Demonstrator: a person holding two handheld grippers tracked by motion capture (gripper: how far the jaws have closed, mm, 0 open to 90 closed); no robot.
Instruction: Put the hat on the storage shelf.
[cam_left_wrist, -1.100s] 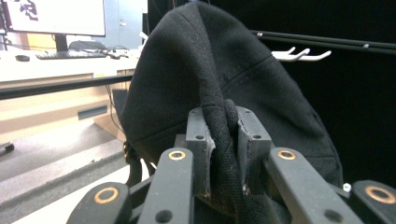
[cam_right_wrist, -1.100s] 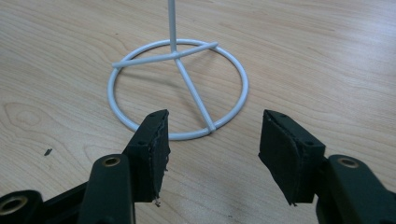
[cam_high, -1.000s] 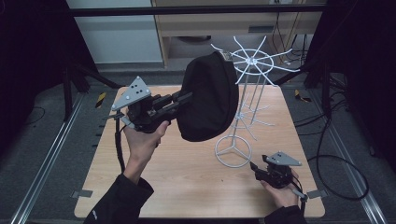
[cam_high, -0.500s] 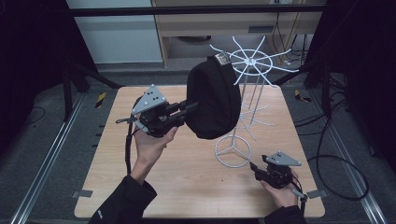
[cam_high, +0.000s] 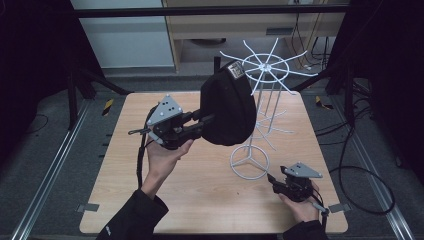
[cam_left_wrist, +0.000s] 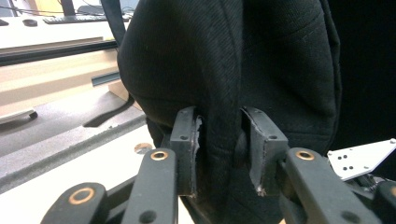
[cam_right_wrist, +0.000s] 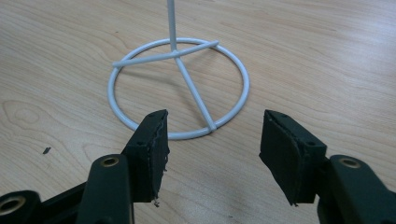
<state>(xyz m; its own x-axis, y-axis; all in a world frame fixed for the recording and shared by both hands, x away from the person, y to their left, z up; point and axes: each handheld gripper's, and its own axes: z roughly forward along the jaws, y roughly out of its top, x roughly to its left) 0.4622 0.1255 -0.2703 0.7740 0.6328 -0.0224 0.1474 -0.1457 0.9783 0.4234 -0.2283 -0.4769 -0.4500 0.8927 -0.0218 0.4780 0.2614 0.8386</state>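
Black fabric cap (cam_high: 227, 110), centre of the high view, hangs on an arm of the white wire rack (cam_high: 267, 102). It looks soft, light and floppy; a folded seam edge is the best hold. Left gripper (cam_left_wrist: 219, 140) brackets that fold; its jaws have just been opening, a gap showing at the pads. Right gripper (cam_right_wrist: 212, 151), lower right, stands wide and empty before the rack's ring base. The hook under the cap is hidden.
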